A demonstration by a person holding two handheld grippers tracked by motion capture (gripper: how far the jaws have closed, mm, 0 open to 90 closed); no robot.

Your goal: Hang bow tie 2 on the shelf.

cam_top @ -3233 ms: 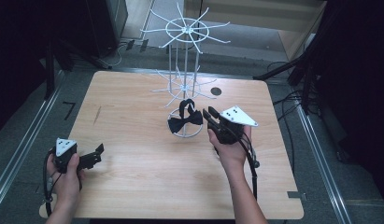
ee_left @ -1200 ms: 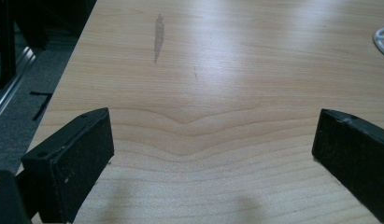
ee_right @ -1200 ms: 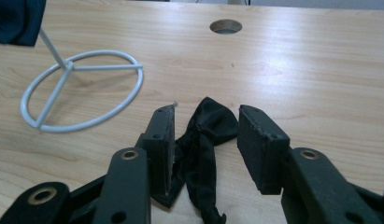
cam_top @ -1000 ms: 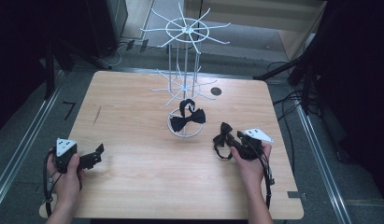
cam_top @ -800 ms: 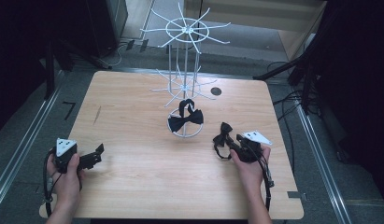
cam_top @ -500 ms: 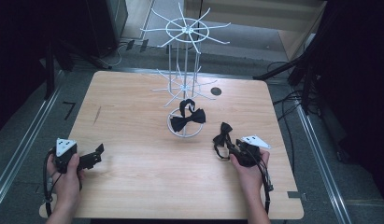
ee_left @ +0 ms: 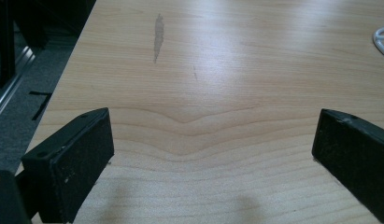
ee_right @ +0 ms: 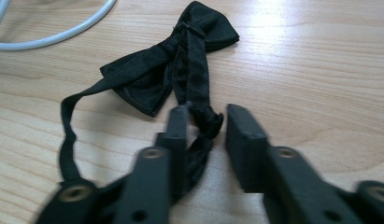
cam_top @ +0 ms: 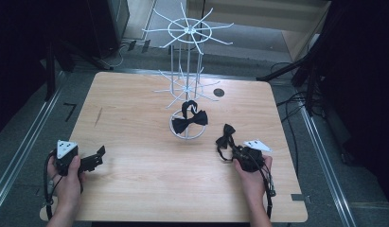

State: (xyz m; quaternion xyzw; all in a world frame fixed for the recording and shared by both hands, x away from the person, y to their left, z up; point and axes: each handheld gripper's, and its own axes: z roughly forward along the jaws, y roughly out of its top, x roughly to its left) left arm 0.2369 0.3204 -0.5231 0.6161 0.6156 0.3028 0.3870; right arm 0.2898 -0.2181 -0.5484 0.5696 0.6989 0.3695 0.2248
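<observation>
A black bow tie [cam_top: 225, 135] lies flat on the wooden table [cam_top: 135, 118], right of the white wire rack [cam_top: 188, 71]. In the right gripper view the bow tie [ee_right: 180, 70] has its strap looping back toward me. My right gripper [cam_top: 232, 150] rests low just behind it. Its jaws stand a little apart in my right gripper [ee_right: 207, 114], and the strap's knotted end lies between them, against the left jaw. A second black bow tie [cam_top: 190, 118] hangs low on the rack. My left gripper [cam_top: 98, 153] stands open over bare wood; my left gripper [ee_left: 213, 140] holds nothing.
The rack's white ring base [ee_right: 54, 39] lies just beyond the bow tie. The same ring [ee_left: 381, 39] shows far right in the left gripper view. A dark round hole [cam_top: 219, 92] sits in the table behind the rack. Dark equipment and cables surround the table.
My right gripper came from beside the rack to the front right with the bow tie, lowered it onto the wood, then drew back slightly. My left gripper stayed still.
</observation>
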